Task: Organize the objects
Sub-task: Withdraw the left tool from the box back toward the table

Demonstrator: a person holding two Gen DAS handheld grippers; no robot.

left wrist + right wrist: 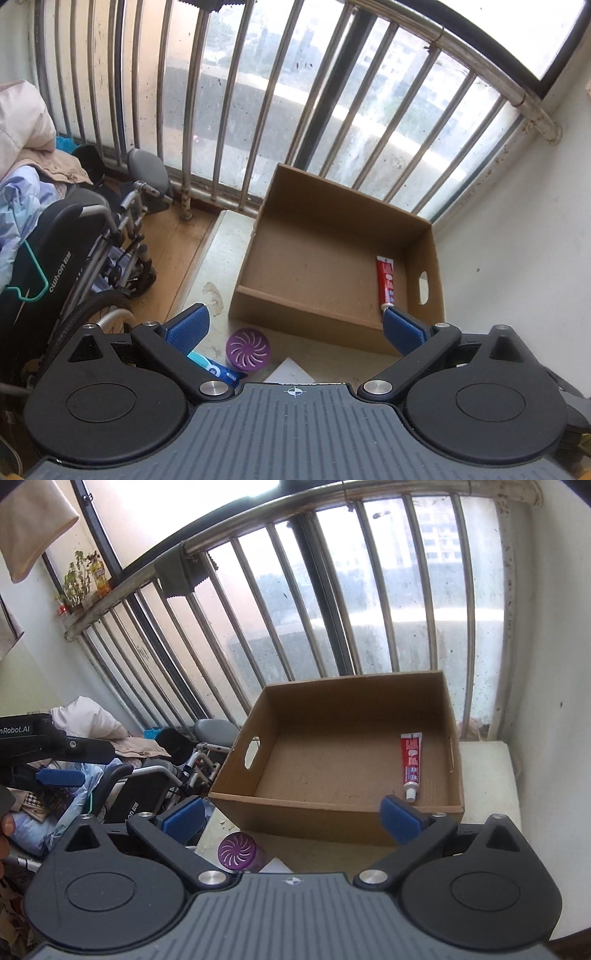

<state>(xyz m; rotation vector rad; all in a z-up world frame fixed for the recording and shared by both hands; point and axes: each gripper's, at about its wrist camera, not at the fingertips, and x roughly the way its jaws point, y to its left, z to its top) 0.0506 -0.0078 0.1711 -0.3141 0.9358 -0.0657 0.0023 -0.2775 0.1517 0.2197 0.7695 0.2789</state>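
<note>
Both tools, left [293,326] and right [293,818], gape empty. Before the brown cardboard box [295,317], the purple round plastic vented canister [248,349] looks light and rigid; grip its sides.

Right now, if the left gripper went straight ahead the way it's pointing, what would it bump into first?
Probably the cardboard box. The open left gripper aims down at its near wall, with the purple round container just left of that line. Depth is hard to judge.

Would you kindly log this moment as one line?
left hand-held gripper open, empty | right hand-held gripper open, empty | red toothpaste tube in cardboard box | purple round container outside
</note>
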